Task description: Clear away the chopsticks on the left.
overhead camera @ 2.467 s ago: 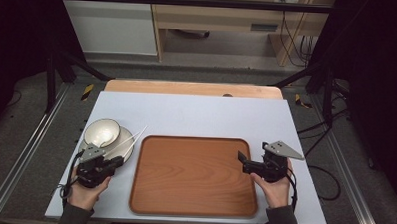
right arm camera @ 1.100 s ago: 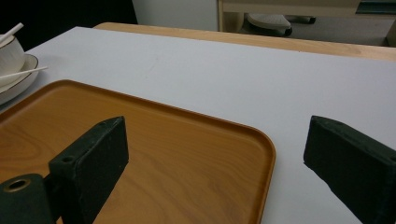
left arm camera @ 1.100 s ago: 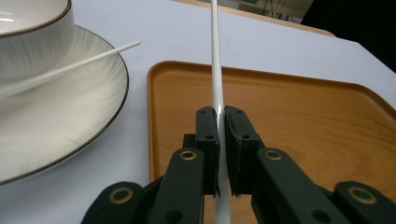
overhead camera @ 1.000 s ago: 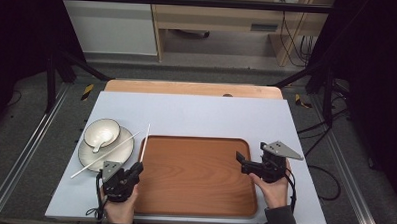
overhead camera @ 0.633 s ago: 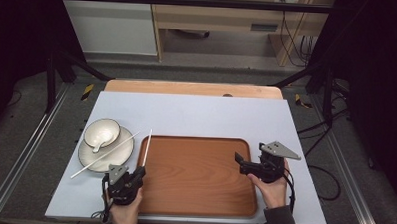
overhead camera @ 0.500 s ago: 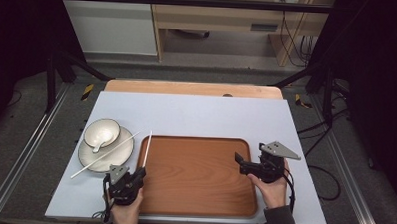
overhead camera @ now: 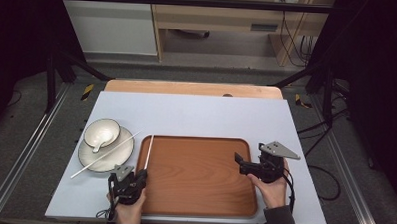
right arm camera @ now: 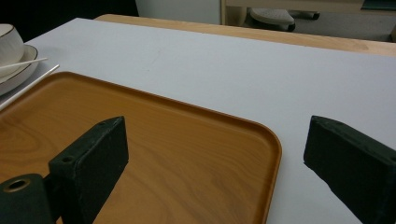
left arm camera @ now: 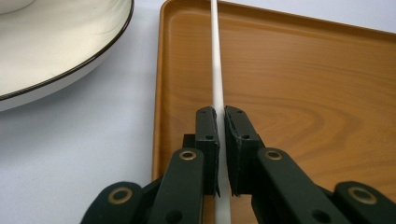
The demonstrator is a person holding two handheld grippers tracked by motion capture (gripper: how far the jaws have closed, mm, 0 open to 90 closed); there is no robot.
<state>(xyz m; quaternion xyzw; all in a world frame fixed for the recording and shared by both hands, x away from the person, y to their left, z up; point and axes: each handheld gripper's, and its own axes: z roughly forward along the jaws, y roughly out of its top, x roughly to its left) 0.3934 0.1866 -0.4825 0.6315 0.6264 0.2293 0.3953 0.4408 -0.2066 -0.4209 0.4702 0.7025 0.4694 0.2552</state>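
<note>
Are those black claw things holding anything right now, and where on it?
The left gripper pinches a white chopstick near its lower end, over the wooden tray. The right gripper is open, holding nothing.

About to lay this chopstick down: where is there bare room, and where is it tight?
The tray floor is bare from the held chopstick across to the right gripper. The mat beyond the tray is bare too. It is crowded at the left: plate, bowl, second chopstick.

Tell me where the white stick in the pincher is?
In the high view the chopstick lies along the tray's left edge, beside the plate, pinched by the left gripper.
</note>
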